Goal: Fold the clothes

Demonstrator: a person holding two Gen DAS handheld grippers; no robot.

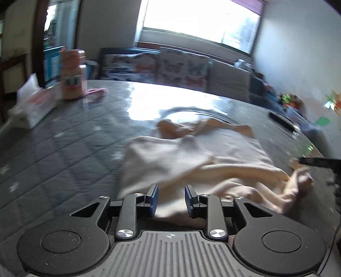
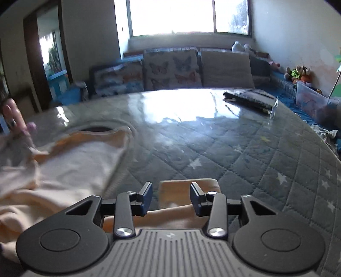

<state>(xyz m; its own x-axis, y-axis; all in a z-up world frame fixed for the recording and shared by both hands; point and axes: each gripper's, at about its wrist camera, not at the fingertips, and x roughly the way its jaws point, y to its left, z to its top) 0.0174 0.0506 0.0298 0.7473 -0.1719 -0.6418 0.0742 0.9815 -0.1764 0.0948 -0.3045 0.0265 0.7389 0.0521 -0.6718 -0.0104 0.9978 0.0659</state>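
The left gripper (image 1: pixel 171 199) hangs over the near edge of a pale cream garment (image 1: pixel 191 157), its two blue-padded fingers (image 1: pixel 153 197) spread apart with cloth lying below the gap and neither pad pressing on it. The right gripper (image 2: pixel 171 197) stands just the same, its jaws parted above a flat tan end of the garment (image 2: pixel 188 191), perhaps a sleeve or hem, which shows between the pads without being pinched. The garment lies rumpled on a grey quilted table cover (image 1: pixel 64 149) stitched in diamonds with small white stars, under a glossy clear sheet that throws back the window light. In the left wrist view the bulk of the garment spreads just beyond the left gripper, a twisted bunch of it trailing toward the right edge, where the dark tip of the other tool (image 1: pixel 315 160) reaches in. Beyond the garment's far side its orange-trimmed neck opening (image 2: pixel 96 130) lies flat on the cover. Farther from the garment, to its left, stand a tissue box (image 1: pixel 32 106) and a peach-coloured bottle (image 1: pixel 72 74), with something small and pink beside it that is too blurred to name. To the garment's far right a dark flat object (image 2: pixel 247 98) lies on the cover. Past the table, butterfly-print cushions (image 2: pixel 172 68) line a bench under a bright window (image 2: pixel 187 17), and soft toys (image 2: pixel 298 72) sit by the right-hand wall.
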